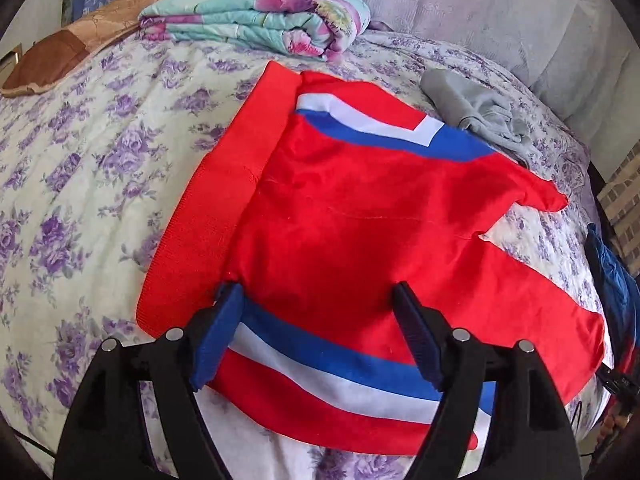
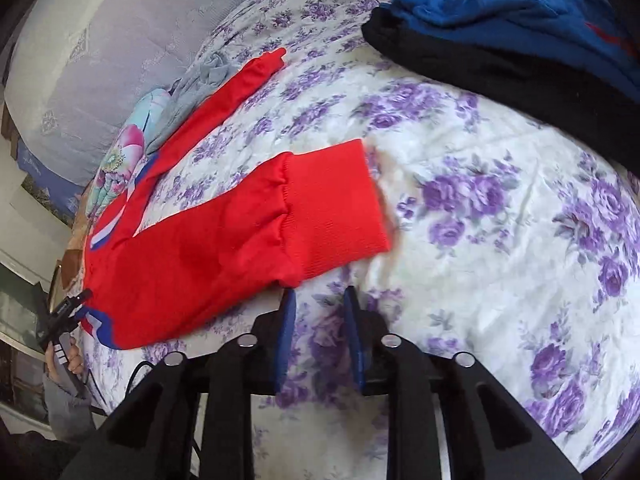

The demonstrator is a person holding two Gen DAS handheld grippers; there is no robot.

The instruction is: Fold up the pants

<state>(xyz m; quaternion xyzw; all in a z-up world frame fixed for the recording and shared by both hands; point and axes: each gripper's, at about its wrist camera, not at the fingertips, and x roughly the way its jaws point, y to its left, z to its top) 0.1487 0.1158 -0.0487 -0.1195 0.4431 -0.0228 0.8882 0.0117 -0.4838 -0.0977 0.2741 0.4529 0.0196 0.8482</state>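
Red pants (image 1: pixel 360 216) with blue and white side stripes lie flat on the flowered bed, waistband (image 1: pixel 208 208) at the left. My left gripper (image 1: pixel 318 292) is open wide, its blue pads over the near edge of the pants by the waist, holding nothing. In the right wrist view the pants (image 2: pixel 192 264) stretch away to the left, with one ribbed leg cuff (image 2: pixel 340 208) lying just ahead. My right gripper (image 2: pixel 320 300) is partly open and empty, just short of the cuff, over the bedsheet. The left gripper (image 2: pixel 66 306) shows small at the far left there.
A folded floral quilt (image 1: pixel 256 20) and a brown pillow (image 1: pixel 68 48) lie at the head of the bed. A grey garment (image 1: pixel 480 112) lies beyond the pants. A blue and black clothes pile (image 2: pixel 520 32) sits at the bed's far right. The flowered bedsheet (image 2: pixel 500 240) spreads around.
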